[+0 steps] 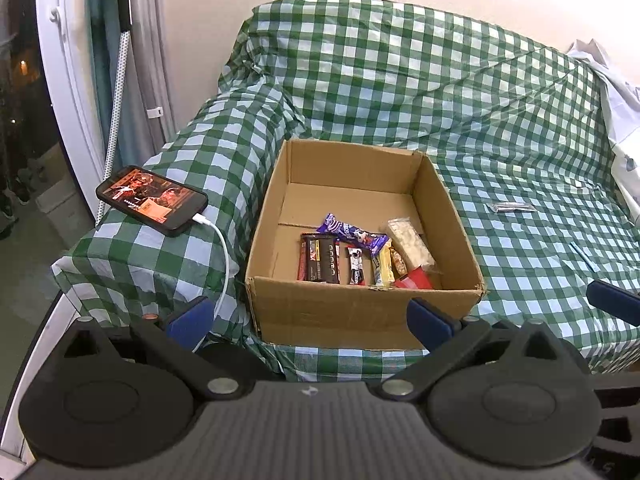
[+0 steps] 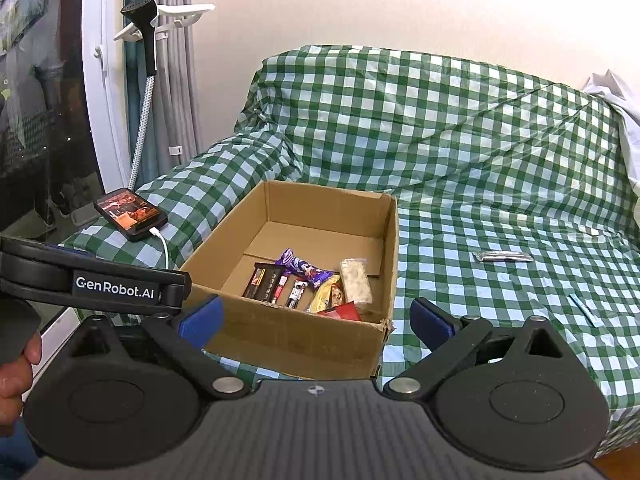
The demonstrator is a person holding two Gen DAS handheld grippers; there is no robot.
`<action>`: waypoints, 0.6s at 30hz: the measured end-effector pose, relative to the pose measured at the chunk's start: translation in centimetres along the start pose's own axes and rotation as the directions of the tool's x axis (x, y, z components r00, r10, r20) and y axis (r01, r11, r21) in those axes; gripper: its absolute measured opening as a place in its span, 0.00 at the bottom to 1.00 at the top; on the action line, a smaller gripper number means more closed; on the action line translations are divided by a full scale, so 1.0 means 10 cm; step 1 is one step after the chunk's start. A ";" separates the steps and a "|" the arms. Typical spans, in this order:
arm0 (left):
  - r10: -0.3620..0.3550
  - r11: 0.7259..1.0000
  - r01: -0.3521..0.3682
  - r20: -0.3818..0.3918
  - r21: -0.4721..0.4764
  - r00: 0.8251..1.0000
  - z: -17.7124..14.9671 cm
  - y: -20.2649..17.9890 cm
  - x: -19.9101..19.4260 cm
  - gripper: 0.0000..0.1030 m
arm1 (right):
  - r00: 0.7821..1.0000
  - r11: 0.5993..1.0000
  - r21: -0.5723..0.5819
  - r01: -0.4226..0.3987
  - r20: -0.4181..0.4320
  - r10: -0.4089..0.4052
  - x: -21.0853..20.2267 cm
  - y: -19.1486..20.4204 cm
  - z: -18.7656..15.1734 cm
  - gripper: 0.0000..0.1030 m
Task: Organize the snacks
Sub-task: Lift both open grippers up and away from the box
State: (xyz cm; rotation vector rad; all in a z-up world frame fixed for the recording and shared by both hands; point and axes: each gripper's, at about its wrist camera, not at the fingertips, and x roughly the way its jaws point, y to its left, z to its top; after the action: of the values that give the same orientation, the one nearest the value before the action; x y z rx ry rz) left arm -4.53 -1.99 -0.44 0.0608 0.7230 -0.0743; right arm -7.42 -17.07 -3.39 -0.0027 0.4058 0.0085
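Observation:
An open cardboard box (image 1: 360, 304) sits on a sofa draped in green checked cloth; it also shows in the right wrist view (image 2: 288, 332). Several wrapped snack bars (image 1: 360, 256) lie in its near right part, also in the right wrist view (image 2: 312, 284). One silver wrapped snack (image 1: 512, 207) lies loose on the seat to the right of the box, also in the right wrist view (image 2: 502, 256). My left gripper (image 1: 310, 316) is open and empty, held in front of the box. My right gripper (image 2: 318, 316) is open and empty, in front of the box's near right corner.
A lit phone (image 1: 152, 200) on a white charging cable lies on the sofa's left arm, also in the right wrist view (image 2: 130, 219). A garment steamer and curtains stand at far left. White cloth (image 1: 620, 104) lies at the sofa's right end. A small blue strip (image 2: 584, 309) lies on the seat.

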 end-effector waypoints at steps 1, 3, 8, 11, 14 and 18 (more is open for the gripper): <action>0.000 1.000 0.000 0.000 0.001 1.000 0.00 0.00 0.00 1.00 | 1.000 1.000 0.000 0.000 0.000 0.000 0.00 0.00 0.00 0.96; 0.000 1.000 0.000 -0.001 -0.001 1.000 0.00 -0.01 0.00 1.00 | 1.000 1.000 0.001 -0.001 -0.001 0.001 0.00 -0.01 0.00 0.96; -0.001 1.000 0.001 -0.004 0.002 1.000 -0.01 -0.01 -0.01 1.00 | 1.000 1.000 0.000 -0.002 -0.002 0.002 0.00 -0.01 0.00 0.97; -0.002 1.000 0.002 -0.008 0.005 1.000 0.00 0.00 0.00 1.00 | 1.000 1.000 0.000 -0.002 -0.002 0.002 0.01 -0.02 0.00 0.97; -0.003 1.000 0.003 -0.012 0.006 1.000 0.00 0.01 0.01 1.00 | 1.000 1.000 0.001 -0.002 -0.005 0.002 0.01 -0.02 -0.02 0.97; -0.003 1.000 0.003 -0.017 0.008 1.000 0.00 0.02 0.03 1.00 | 1.000 1.000 0.003 -0.002 -0.008 0.002 0.01 -0.02 -0.03 0.97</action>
State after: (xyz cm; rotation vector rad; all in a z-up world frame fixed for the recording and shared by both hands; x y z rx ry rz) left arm -4.22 -1.82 -0.62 0.0684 0.7394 -0.0801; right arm -7.44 -17.29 -3.70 0.0007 0.4134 0.0103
